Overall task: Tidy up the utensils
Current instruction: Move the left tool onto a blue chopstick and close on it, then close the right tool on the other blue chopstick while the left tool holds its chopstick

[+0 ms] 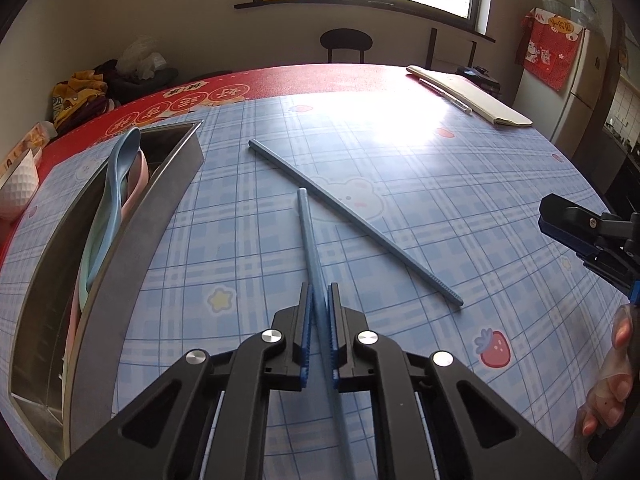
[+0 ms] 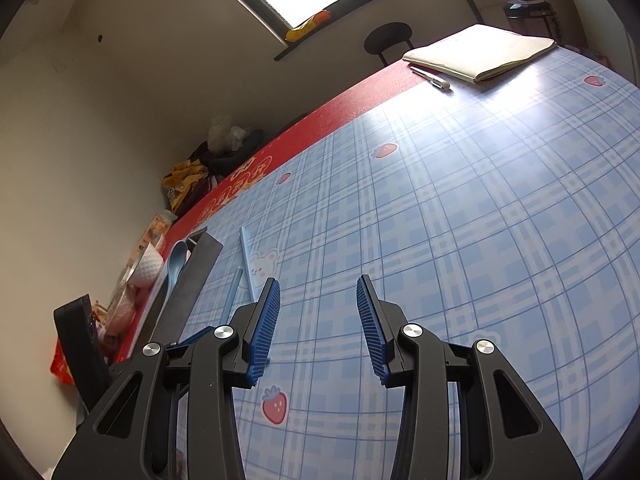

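**Left jaws clamped on one chopstick, right jaws apart over bare cloth**

Your left gripper (image 1: pixel 320 308) has its blue ribbed pads pressed together on a blue chopstick (image 1: pixel 308 236). The stick runs between the fingers, its far end pointing away over the plaid tablecloth (image 1: pixel 400 240) and its near end passing back under the gripper body.

Take the steel utensil tray (image 1: pixel 132 232) as your landmark. The held chopstick sits just right of the tray's long wall, apart from it. The second blue chopstick (image 1: pixel 352 220) lies flat on the cloth farther right of the tray, slanting from near the tray's far corner toward the near right; its middle passes close beyond the held stick's tip, and whether they touch cannot be told. Inside the tray lie a blue spoon (image 1: pixel 116 184) and a pink one (image 1: pixel 138 178) beside it, bowls toward the far end.

Your right gripper (image 2: pixel 318 292) stands well right of the tray with its fingers apart, nothing between them but tablecloth. In the left wrist view, your hand (image 1: pixel 612 384) shows at the right edge.

Far across the table from the tray rest a notebook (image 2: pixel 480 54) and a pen (image 2: pixel 432 79) just beside it.
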The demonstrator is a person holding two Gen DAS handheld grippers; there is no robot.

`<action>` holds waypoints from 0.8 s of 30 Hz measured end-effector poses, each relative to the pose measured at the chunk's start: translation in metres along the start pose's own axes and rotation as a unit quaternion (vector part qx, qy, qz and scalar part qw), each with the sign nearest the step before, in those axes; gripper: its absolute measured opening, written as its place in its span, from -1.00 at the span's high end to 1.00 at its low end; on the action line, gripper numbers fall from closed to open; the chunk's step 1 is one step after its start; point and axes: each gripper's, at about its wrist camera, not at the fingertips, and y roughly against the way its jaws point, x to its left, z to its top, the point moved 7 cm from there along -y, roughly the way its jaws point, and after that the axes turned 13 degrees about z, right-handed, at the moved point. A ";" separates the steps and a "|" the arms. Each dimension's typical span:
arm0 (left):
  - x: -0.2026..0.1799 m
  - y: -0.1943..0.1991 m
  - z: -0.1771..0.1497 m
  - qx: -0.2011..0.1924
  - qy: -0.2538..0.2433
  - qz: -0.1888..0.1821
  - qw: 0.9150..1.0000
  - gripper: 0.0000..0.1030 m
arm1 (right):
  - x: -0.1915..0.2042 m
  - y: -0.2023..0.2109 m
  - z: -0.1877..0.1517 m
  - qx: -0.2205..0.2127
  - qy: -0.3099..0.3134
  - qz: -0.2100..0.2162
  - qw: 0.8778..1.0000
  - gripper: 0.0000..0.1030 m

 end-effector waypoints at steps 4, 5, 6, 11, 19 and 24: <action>0.007 0.008 0.002 -0.019 0.023 -0.024 0.999 0.88 | -0.003 0.004 0.002 -0.009 -0.008 0.007 1.000 0.23; 0.009 0.009 0.002 -0.022 0.029 -0.029 0.999 0.88 | -0.004 0.004 0.002 -0.009 -0.010 0.008 1.000 0.23; 0.011 0.010 0.003 -0.025 0.036 -0.033 0.999 0.88 | -0.005 0.004 0.002 -0.009 -0.011 0.008 1.000 0.23; 0.021 0.017 0.006 -0.040 0.070 -0.056 0.995 0.88 | -0.002 0.000 0.002 -0.002 -0.002 0.006 1.000 0.23; 0.029 0.027 0.008 -0.063 0.095 -0.066 0.991 0.88 | 0.010 -0.028 0.001 0.067 0.052 -0.050 0.995 0.23; 0.033 0.034 0.009 -0.079 0.109 -0.075 0.988 0.89 | 0.040 -0.069 -0.004 0.150 0.142 -0.072 0.976 0.23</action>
